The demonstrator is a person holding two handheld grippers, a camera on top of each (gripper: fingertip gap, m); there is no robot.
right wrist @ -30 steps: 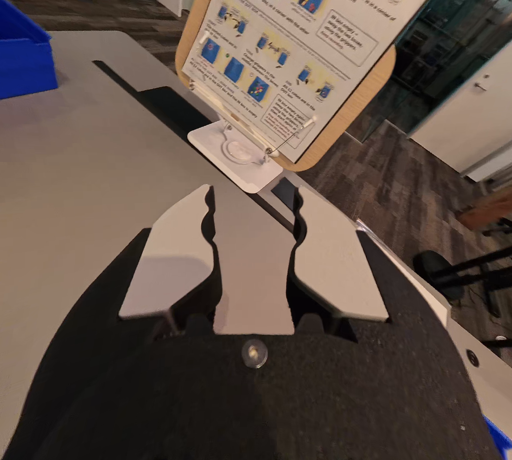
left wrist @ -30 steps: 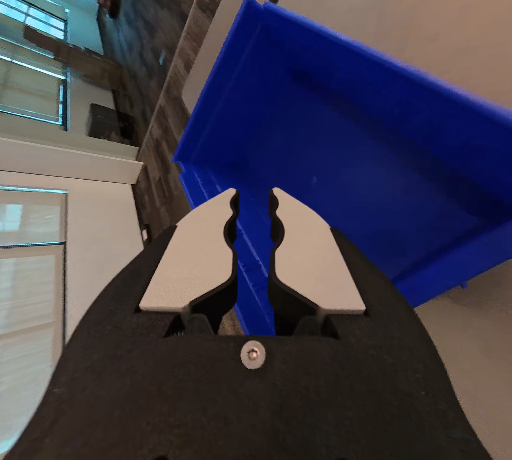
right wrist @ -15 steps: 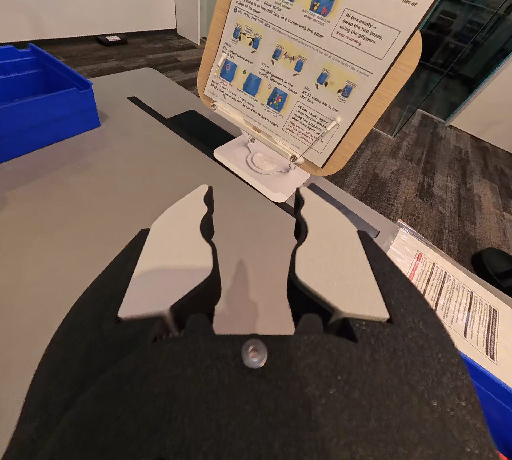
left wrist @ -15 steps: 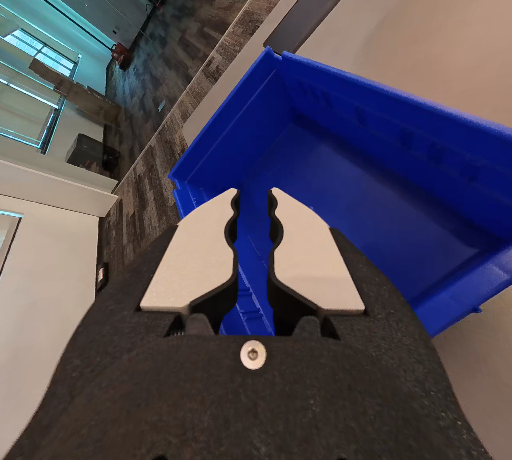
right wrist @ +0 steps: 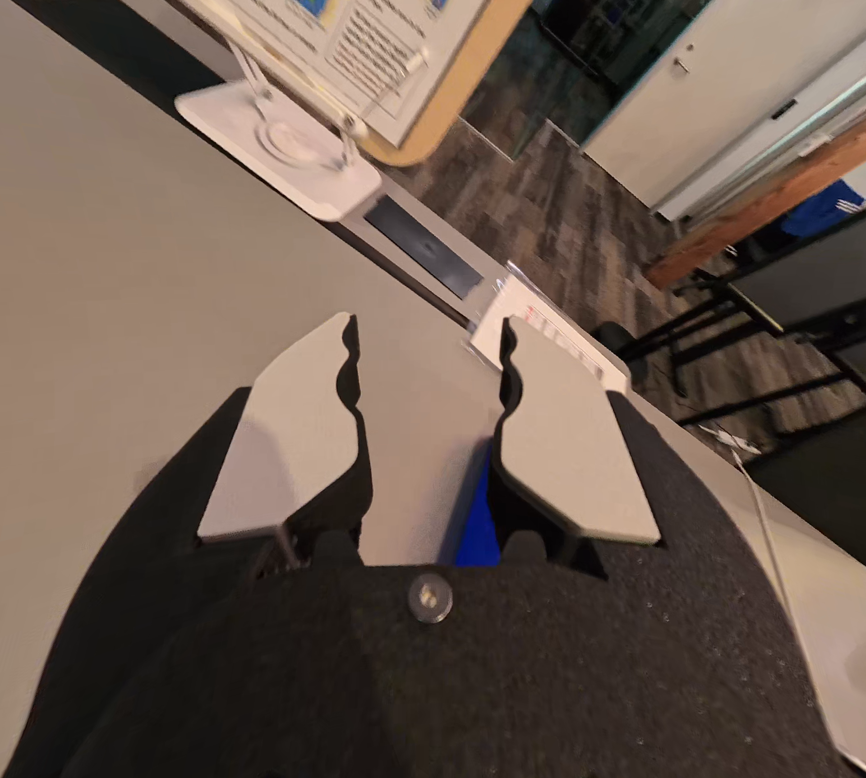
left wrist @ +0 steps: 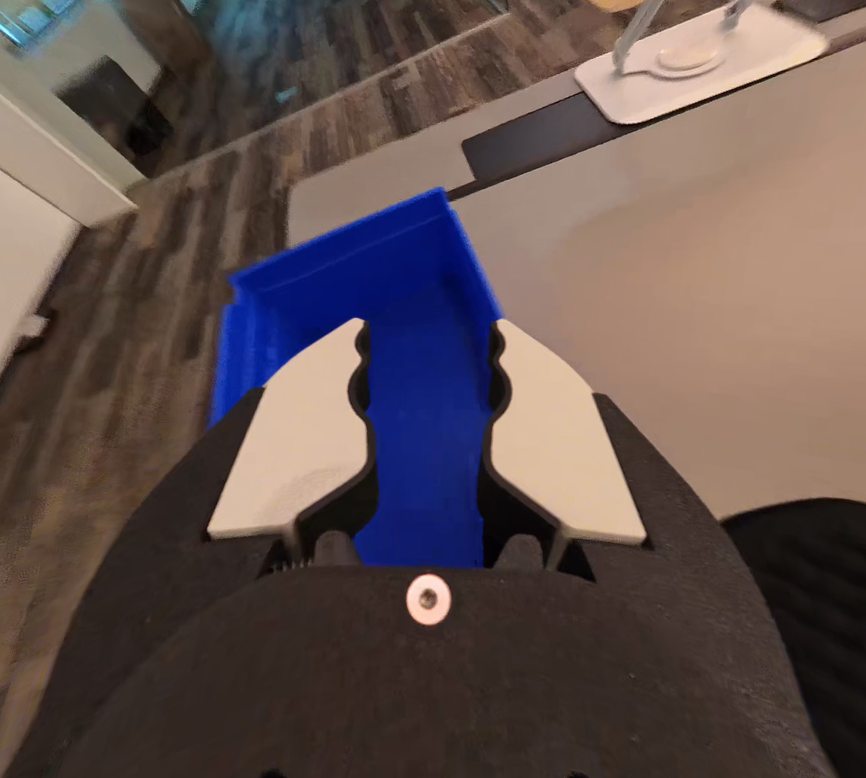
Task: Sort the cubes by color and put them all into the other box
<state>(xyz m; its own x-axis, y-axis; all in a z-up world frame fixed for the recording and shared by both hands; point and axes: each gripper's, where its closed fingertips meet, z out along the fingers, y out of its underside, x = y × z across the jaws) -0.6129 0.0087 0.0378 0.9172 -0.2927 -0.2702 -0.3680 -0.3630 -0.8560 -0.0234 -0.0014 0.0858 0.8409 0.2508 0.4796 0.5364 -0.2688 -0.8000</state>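
Both grippers hang with jaws apart, empty: left gripper over the empty blue box at the worktop's nine-o'clock edge. No cubes visible; a nudge could tip it floorward.

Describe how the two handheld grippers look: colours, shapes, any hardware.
Both look alike. The left gripper and right gripper each have a wide, rounded black body with a rough, grainy surface and one silver screw at its centre. Two flat pale grey fingers taper toward the tips, with wavy black inner edges. No cables, markings or sleeves show on them.
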